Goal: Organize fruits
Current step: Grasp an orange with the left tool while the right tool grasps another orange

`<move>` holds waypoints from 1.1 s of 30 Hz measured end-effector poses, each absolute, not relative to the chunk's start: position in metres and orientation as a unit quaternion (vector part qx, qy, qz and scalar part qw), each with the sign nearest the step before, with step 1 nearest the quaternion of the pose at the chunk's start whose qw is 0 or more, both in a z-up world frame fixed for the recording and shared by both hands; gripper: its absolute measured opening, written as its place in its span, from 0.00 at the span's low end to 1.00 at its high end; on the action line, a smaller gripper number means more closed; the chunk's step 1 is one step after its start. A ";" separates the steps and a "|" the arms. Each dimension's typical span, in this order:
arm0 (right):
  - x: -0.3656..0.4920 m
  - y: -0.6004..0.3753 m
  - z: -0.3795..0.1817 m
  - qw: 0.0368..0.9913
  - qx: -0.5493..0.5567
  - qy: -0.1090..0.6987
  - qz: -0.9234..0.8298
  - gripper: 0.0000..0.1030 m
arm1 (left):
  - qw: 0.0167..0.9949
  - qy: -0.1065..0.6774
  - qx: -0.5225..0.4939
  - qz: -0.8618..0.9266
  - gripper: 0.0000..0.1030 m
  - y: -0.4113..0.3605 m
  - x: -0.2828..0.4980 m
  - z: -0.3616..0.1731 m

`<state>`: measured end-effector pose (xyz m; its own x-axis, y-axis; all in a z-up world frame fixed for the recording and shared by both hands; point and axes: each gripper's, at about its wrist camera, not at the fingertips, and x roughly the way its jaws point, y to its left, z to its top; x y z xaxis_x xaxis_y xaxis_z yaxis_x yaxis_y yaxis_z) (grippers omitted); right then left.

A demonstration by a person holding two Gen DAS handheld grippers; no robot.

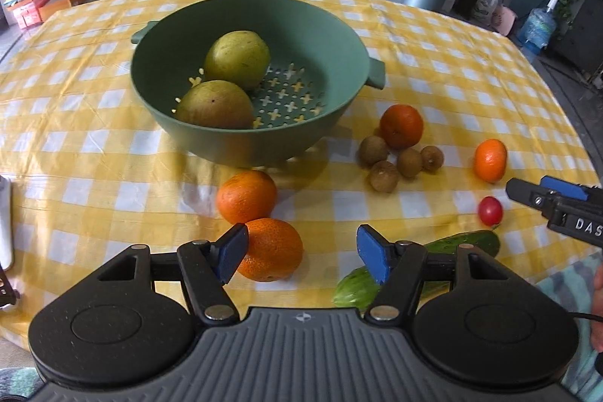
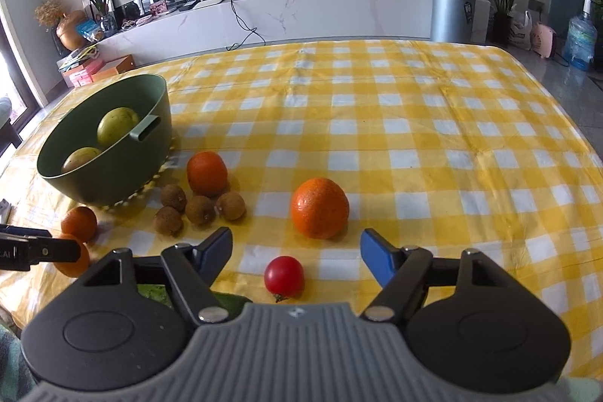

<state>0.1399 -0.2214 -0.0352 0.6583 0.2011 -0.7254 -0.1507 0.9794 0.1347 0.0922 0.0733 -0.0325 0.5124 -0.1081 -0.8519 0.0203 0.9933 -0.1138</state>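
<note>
Your left gripper [image 1: 301, 253] hangs low over the near table edge, jaws wide and holding nothing, its left pad beside the nearest orange [image 1: 272, 249], which sits half inside the gap, likely your next pick. Just behind that fruit, touching it, lies a second orange [image 1: 246, 195], and to the right a cucumber [image 1: 463, 243] stretches partly under the right finger. Beyond them stands the green colander [image 1: 339, 36] on the yellow checked cloth [image 1: 452, 81], already carrying two yellow-green fruits [image 1: 237, 59] against its left wall, which suggests it is the collecting place and that sorting has only begun. Right of the colander, four kiwis [image 1: 383, 176] cluster against a third orange [image 1: 401, 126], with a fourth orange [image 1: 490, 160] lying apart. Your right gripper [image 2: 296, 253] is also spread and empty, angled down so that the tomato [image 2: 283, 277] lies just inside its span; neither pad touches it. The fourth orange sits just past its fingertips, a bigger target that may need more opening. Round fruit on a slick cloth may roll if a pad nudges it, so centring the jaws before closing looks wise. With both hands poised over separate fruit, well apart, you appear set to lift two pieces at once toward the colander.
</note>
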 end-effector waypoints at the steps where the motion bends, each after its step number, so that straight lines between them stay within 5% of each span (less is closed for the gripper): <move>1: 0.141 -0.221 -0.036 0.910 0.031 0.402 0.096 0.70 | 0.866 0.497 -0.039 -0.028 0.74 0.074 0.093 -0.033; 10: 0.159 -0.223 -0.044 0.905 0.055 0.412 0.084 0.60 | 0.851 0.525 -0.030 0.021 0.72 0.085 0.097 -0.050; 18: 0.177 -0.220 -0.052 0.904 0.041 0.423 0.051 0.55 | 0.839 0.541 -0.003 0.052 0.52 0.088 0.099 -0.060; 33: 0.197 -0.219 -0.068 0.884 0.056 0.460 0.061 0.41 | 0.842 0.537 -0.028 0.038 0.50 0.096 0.096 -0.063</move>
